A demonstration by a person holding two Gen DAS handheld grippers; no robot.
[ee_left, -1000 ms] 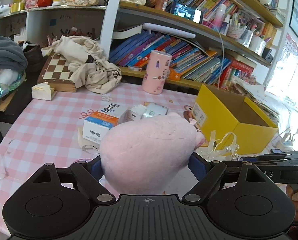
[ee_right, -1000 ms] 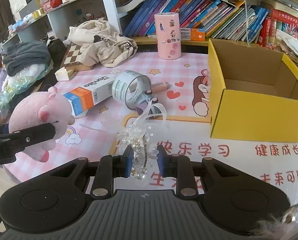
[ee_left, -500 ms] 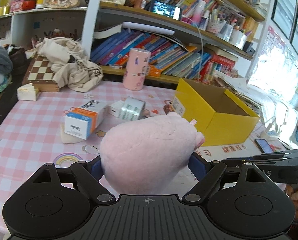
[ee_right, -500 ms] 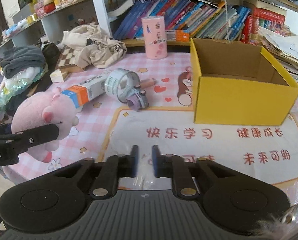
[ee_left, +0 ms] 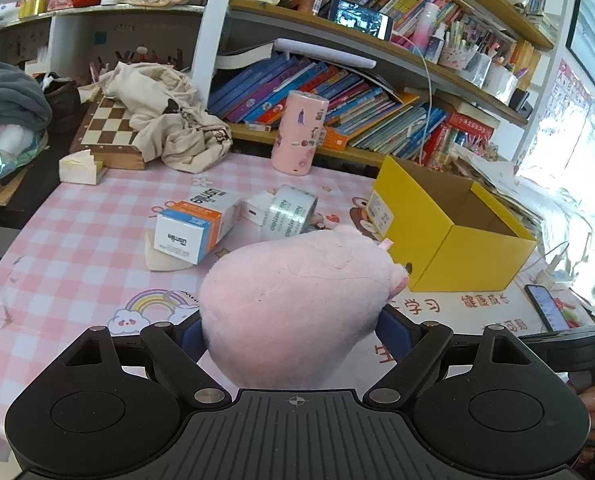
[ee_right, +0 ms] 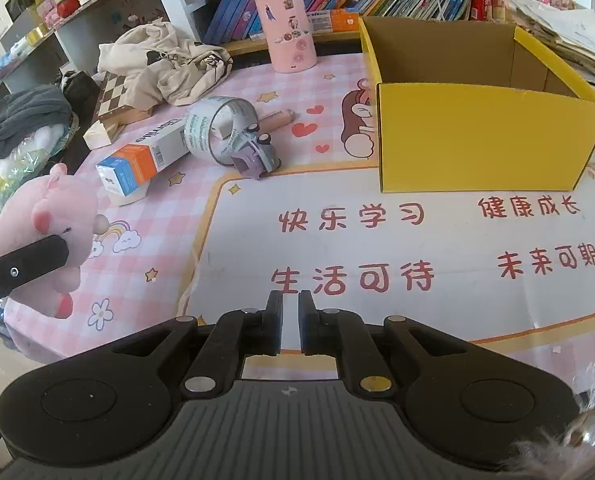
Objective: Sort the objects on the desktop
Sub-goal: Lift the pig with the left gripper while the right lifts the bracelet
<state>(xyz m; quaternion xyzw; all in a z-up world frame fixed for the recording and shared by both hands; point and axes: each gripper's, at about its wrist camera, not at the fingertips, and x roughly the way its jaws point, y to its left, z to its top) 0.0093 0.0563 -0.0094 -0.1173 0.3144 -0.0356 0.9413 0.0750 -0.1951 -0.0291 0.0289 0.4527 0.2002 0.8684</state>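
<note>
Fingers of the left gripper point(ee_left: 293, 330) are standing wide apart and pressing in on both flanks of a pink plush pig point(ee_left: 297, 304), which is filling the gap between the blue pads and being held up off the pink checked table mat point(ee_left: 77, 248). That gripper is tilting moderately downward toward the desk, and seen from the right wrist view the pig point(ee_right: 45, 232) is hanging at the table's near left edge with one black finger point(ee_right: 25, 262) lying across its face. Beyond it, an orange and white carton point(ee_right: 145, 156) is lying on its side, touching a roll of clear tape point(ee_right: 217, 124), with a small purple toy car point(ee_right: 255, 154) just beside the roll. A pink cylinder point(ee_right: 287, 26) is standing upright near the bookshelf. Further right, the right gripper point(ee_right: 290, 320) is pointing steeply down over the white panel of the mat, its fingers drawn nearly together with nothing between them. To its upper right, an open yellow box point(ee_right: 477, 136) is sitting on the mat, nothing showing inside it.
</note>
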